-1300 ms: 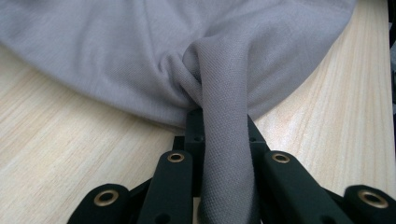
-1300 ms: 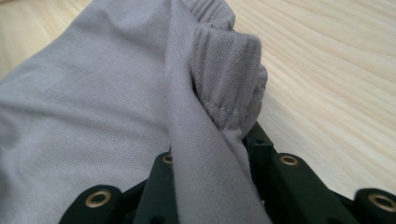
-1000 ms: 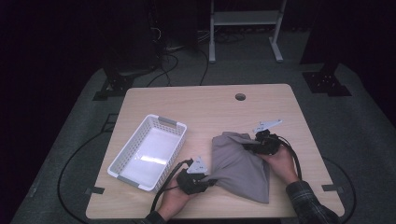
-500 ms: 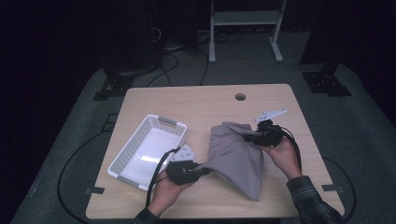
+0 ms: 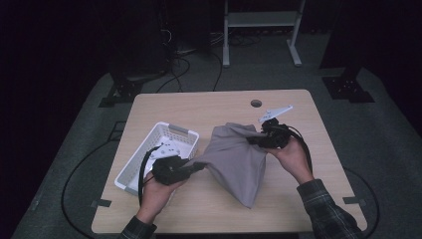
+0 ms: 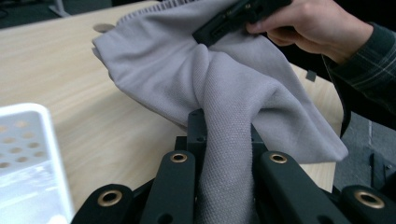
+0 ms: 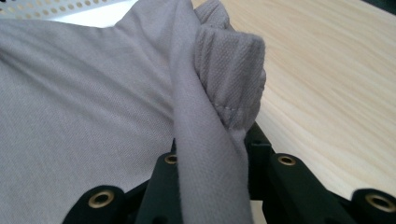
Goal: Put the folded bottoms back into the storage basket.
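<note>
A grey cloth (image 5: 236,162) hangs between my two grippers above the wooden table (image 5: 209,107), its lower corner drooping toward the front edge. My left gripper (image 5: 196,167) is shut on the cloth's left edge; in the left gripper view the fabric (image 6: 224,140) is bunched between the black jaws. On the right, my right gripper (image 5: 254,141) is shut on the cloth's upper right edge, and in the right gripper view a folded hem (image 7: 219,107) is pinched between its jaws. The right gripper (image 6: 233,18) and its hand also appear at the top of the left gripper view.
A white perforated basket (image 5: 134,167) stands on the left part of the table, just behind my left hand. A round cable hole (image 5: 256,103) lies near the back edge. Beyond the table, a dark floor with cables and a white stand's legs (image 5: 259,30).
Both grippers have risen and lifted the cloth off the table. The left gripper has moved left toward the basket, stretching the cloth out between the two.
</note>
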